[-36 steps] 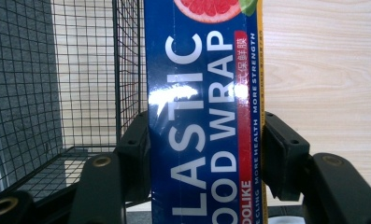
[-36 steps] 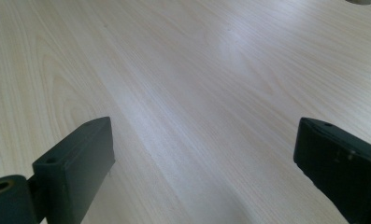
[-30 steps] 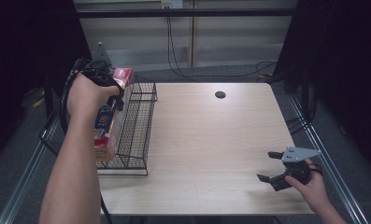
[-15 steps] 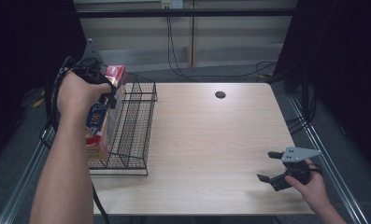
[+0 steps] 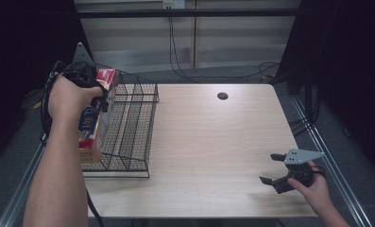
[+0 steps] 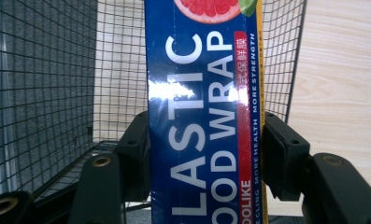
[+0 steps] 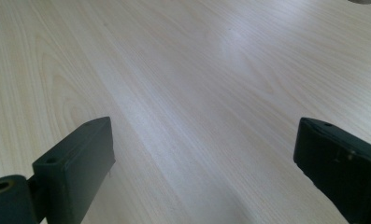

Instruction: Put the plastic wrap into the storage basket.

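A long blue and red box of plastic food wrap (image 5: 91,128) hangs upright at the left wall of a black wire basket (image 5: 128,124). My left gripper (image 5: 98,101) is shut on it, high on the box. In the left gripper view both black jaws press the sides of the box (image 6: 197,93), the left gripper (image 6: 204,149) centred on it, with the basket mesh (image 6: 47,93) behind. My right gripper (image 5: 269,168) rests open near the table's front right corner, nothing between its jaws. In the right gripper view, that gripper (image 7: 204,154) spans bare wood (image 7: 197,70).
The light wooden table (image 5: 213,142) has a small dark round hole (image 5: 222,96) near its far edge. The basket stands on the table's left edge. A cable trails from the left gripper. Dark floor and metal rails surround the table.
My left hand has carried the box a little to the left, from over the basket toward its left wall. The right gripper has stayed put.
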The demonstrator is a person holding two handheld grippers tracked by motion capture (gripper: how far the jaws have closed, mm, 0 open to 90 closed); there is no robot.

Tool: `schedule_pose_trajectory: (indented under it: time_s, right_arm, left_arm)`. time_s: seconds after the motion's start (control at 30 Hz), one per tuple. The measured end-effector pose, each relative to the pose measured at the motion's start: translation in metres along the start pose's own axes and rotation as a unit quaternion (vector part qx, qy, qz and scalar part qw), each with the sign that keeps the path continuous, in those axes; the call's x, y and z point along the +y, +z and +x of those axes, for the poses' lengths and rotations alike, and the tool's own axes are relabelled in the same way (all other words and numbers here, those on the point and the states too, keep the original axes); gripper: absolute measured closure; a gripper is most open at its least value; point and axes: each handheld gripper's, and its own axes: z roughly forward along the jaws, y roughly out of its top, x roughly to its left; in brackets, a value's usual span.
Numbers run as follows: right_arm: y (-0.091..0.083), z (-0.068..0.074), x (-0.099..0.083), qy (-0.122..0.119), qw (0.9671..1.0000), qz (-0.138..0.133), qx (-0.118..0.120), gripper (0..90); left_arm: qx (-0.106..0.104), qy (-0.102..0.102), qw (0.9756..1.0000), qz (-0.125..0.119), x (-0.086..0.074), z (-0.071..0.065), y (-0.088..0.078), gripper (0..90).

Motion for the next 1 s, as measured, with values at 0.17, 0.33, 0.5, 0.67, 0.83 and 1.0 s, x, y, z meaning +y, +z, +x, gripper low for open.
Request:
schedule_pose_trajectory:
  time_s: [0.17, 0.33, 0.5, 0.67, 0.83, 1.0]
  right_arm:
    - [0.000, 0.000, 0.000, 0.000, 1.0000, -0.001, 0.000, 4.7]
    - [0.000, 0.000, 0.000, -0.001, 1.0000, 0.001, -0.002, 4.7]
    - [0.001, 0.000, 0.000, -0.002, 1.0000, 0.003, -0.001, 4.7]
    - [0.001, 0.000, 0.000, -0.001, 1.0000, 0.004, 0.002, 4.7]
    - [0.002, -0.001, 0.000, -0.002, 1.0000, 0.004, 0.000, 4.7]
    - [0.001, -0.001, -0.001, 0.001, 1.0000, 0.005, -0.002, 4.7]
  left_arm:
    - [-0.001, -0.008, 1.0000, 0.000, 0.001, 0.006, 0.002, 44.3]
    - [0.004, -0.006, 1.0000, -0.002, 0.002, 0.010, 0.007, 44.2]
    - [-0.001, -0.012, 0.9999, 0.004, 0.004, 0.014, 0.012, 44.2]
    - [0.002, -0.016, 0.9998, 0.008, 0.006, 0.019, 0.021, 44.1]
    - [0.000, -0.022, 0.9997, 0.011, 0.007, 0.025, 0.029, 43.9]
    - [0.008, -0.028, 0.9995, 0.008, 0.007, 0.030, 0.035, 43.9]
